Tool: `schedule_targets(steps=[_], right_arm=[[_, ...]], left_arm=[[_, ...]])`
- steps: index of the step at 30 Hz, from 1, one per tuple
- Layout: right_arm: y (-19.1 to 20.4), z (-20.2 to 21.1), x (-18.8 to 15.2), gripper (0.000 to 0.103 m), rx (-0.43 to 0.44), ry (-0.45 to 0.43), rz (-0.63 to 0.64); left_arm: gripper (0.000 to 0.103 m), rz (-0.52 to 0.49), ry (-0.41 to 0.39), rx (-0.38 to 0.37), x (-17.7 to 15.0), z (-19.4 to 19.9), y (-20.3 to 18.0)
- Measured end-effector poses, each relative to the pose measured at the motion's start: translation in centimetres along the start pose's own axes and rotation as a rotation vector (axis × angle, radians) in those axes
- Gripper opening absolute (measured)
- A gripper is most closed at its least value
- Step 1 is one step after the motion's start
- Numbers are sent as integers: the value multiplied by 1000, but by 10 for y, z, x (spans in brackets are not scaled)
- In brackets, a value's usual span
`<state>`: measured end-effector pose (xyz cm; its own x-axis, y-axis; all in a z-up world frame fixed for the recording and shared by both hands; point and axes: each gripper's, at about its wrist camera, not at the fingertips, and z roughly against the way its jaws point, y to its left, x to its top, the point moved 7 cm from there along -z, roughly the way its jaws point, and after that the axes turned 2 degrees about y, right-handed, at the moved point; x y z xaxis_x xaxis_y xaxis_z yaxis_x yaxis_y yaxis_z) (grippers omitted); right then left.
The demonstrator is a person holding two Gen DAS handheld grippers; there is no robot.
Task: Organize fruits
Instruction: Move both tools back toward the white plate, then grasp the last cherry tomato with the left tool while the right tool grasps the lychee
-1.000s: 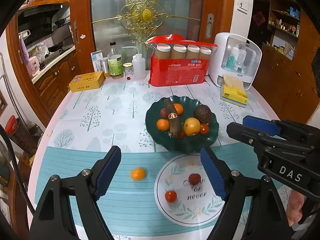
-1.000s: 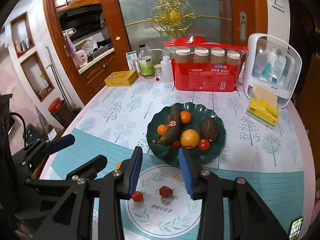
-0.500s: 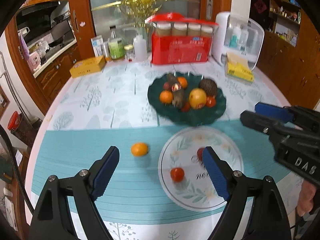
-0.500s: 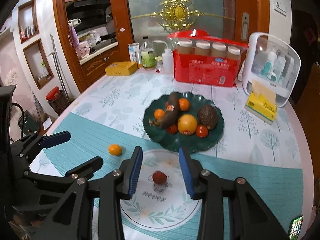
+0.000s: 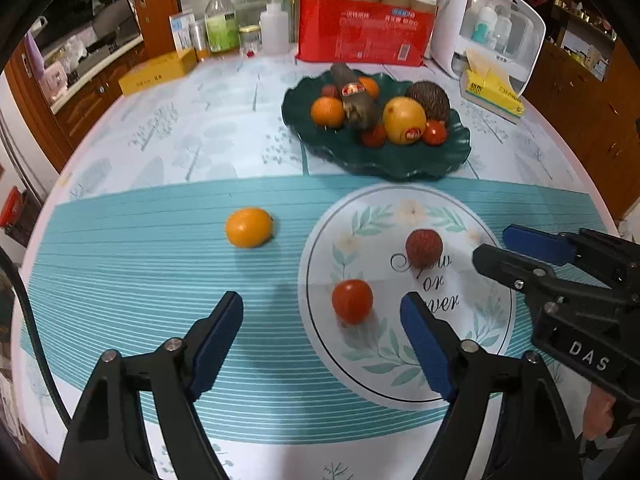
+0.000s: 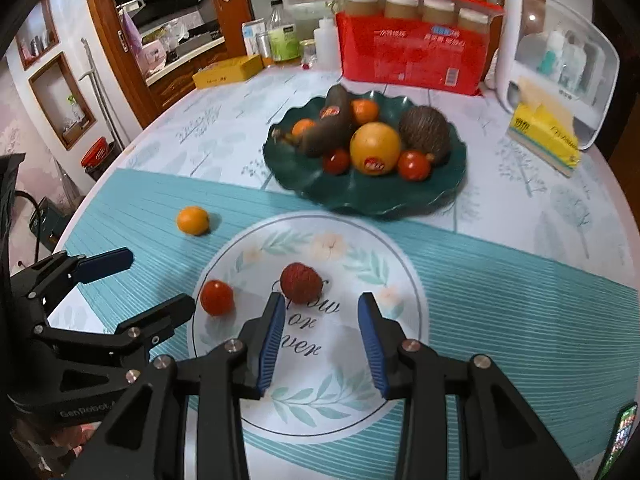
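A dark green plate [image 5: 400, 160] [image 6: 448, 188] holds several fruits: oranges, a dark banana, an avocado, small tomatoes. On the teal mat lie a small orange [image 5: 249, 227] [image 6: 193, 220], a red tomato [image 5: 352, 301] [image 6: 216, 297] and a lychee [image 5: 424, 242] [image 6: 301, 277]. My left gripper [image 5: 322, 334] is open, low over the mat, with the tomato between and just ahead of its fingers. My right gripper [image 6: 322, 322] is open, just short of the lychee; it also shows in the left wrist view [image 5: 496, 246].
A red pack of jars [image 5: 368, 32], bottles [image 5: 218, 20], a yellow tin [image 5: 158, 72], a white dispenser [image 5: 492, 28] and a yellow tissue pack [image 5: 494, 94] stand along the table's far side. The round table edge drops off on the left and right.
Both grippers have come down and forward toward the mat. The tomato and lychee now sit close to the fingertips. No fruit has moved.
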<state>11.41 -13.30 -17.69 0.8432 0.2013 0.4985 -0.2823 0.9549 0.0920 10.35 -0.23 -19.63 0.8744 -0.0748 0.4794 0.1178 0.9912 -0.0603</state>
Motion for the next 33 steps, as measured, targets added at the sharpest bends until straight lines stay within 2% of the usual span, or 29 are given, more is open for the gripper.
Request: schedule_targets(steps=[7,17,21,33], right_arm=[[7,-28,-6,38,33,33,55],[13,-54,-4,38,71,55,74],[14,-59,-3,30,76,59,77],[7,-51,-6,27,84,44,31]], left_arm=[[65,39,45,-62,-4,-22,2],[53,37,69,-104,-5,-35,-2],[47,38,83,-116,-6,-38,-4],[29,70,111,-142,-2,-47,-9]])
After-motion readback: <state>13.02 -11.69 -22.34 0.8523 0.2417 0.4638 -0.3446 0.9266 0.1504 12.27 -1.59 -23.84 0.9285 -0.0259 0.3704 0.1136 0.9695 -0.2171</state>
